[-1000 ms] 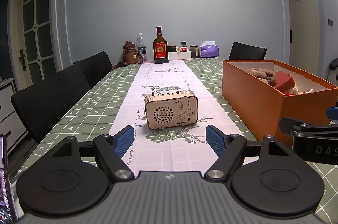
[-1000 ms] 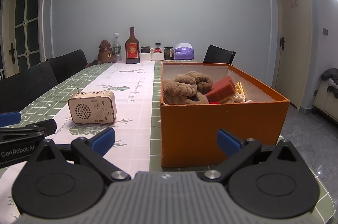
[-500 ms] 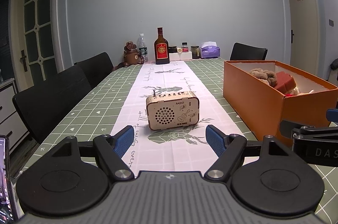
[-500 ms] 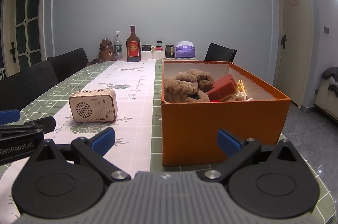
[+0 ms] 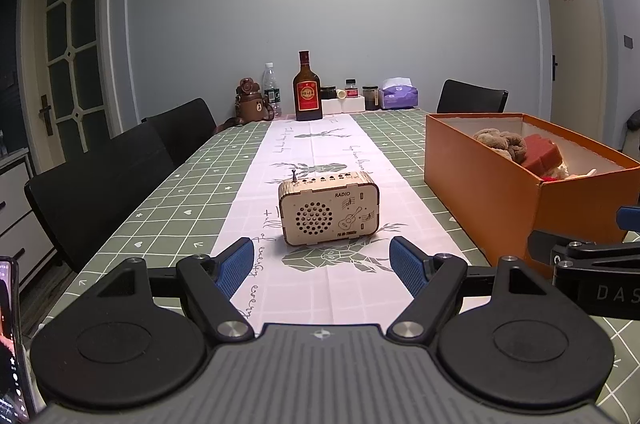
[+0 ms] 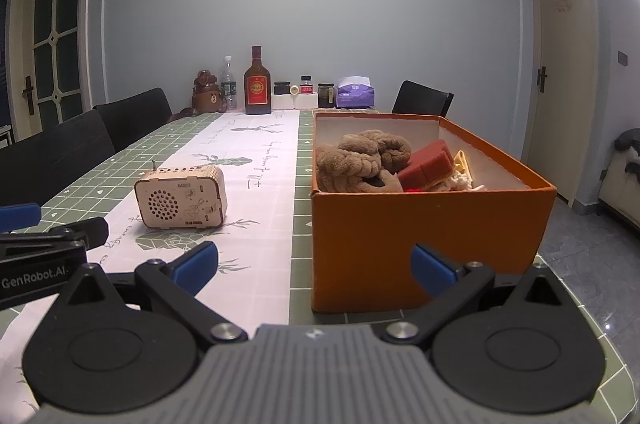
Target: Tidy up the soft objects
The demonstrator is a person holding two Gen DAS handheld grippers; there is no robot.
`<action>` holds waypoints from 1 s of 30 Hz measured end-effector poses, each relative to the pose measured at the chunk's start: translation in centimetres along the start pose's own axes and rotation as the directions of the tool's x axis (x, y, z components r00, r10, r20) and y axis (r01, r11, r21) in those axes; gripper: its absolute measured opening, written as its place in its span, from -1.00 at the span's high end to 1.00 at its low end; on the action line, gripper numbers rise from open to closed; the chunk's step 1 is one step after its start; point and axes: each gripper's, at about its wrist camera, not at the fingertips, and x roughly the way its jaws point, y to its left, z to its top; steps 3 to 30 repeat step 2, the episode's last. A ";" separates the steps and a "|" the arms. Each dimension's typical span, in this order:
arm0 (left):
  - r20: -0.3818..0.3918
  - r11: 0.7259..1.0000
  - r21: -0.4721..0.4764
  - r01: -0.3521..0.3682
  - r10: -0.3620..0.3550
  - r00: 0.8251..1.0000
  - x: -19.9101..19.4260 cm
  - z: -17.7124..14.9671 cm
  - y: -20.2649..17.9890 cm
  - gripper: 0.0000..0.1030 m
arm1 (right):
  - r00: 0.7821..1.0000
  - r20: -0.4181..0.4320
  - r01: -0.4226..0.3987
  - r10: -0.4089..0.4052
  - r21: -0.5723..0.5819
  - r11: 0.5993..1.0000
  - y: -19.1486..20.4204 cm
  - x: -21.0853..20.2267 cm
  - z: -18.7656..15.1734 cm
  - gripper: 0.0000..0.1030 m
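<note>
An orange box (image 6: 424,236) stands on the table's right side; it shows in the left wrist view as the orange box (image 5: 500,192). Inside lie a brown plush toy (image 6: 360,160), a red sponge block (image 6: 428,164) and some pale items behind them. The plush toy (image 5: 500,142) and red block (image 5: 540,154) also show from the left. My right gripper (image 6: 314,266) is open, empty, just short of the box's near wall. My left gripper (image 5: 322,266) is open and empty, in front of a wooden radio (image 5: 329,214).
The wooden radio (image 6: 180,197) sits on the white runner (image 6: 256,164) of a green checked tablecloth. Bottles, jars, a bear-shaped flask (image 5: 250,100) and a tissue box (image 5: 398,96) line the far end. Black chairs (image 5: 100,176) stand along the left. A phone (image 5: 10,336) shows at the left edge.
Both grippers have risen and drawn back slightly from the radio and the box. Both stay open and empty.
</note>
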 end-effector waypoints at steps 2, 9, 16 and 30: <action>-0.003 1.000 -0.002 0.001 -0.001 1.000 0.0 0.0 -0.2 -0.76 | 1.000 -0.005 -0.001 0.001 -0.003 1.000 0.1 0.2 0.0 -0.95; -0.003 1.000 -0.002 0.001 -0.001 1.000 0.0 0.0 -0.2 -0.76 | 1.000 -0.005 -0.001 0.001 -0.003 1.000 0.1 0.2 0.0 -0.95; -0.003 1.000 -0.002 0.001 -0.001 1.000 0.0 0.0 -0.2 -0.76 | 1.000 -0.005 -0.001 0.001 -0.003 1.000 0.1 0.2 0.0 -0.95; -0.003 1.000 -0.002 0.001 -0.001 1.000 0.0 0.0 -0.2 -0.76 | 1.000 -0.005 -0.001 0.001 -0.003 1.000 0.1 0.2 0.0 -0.95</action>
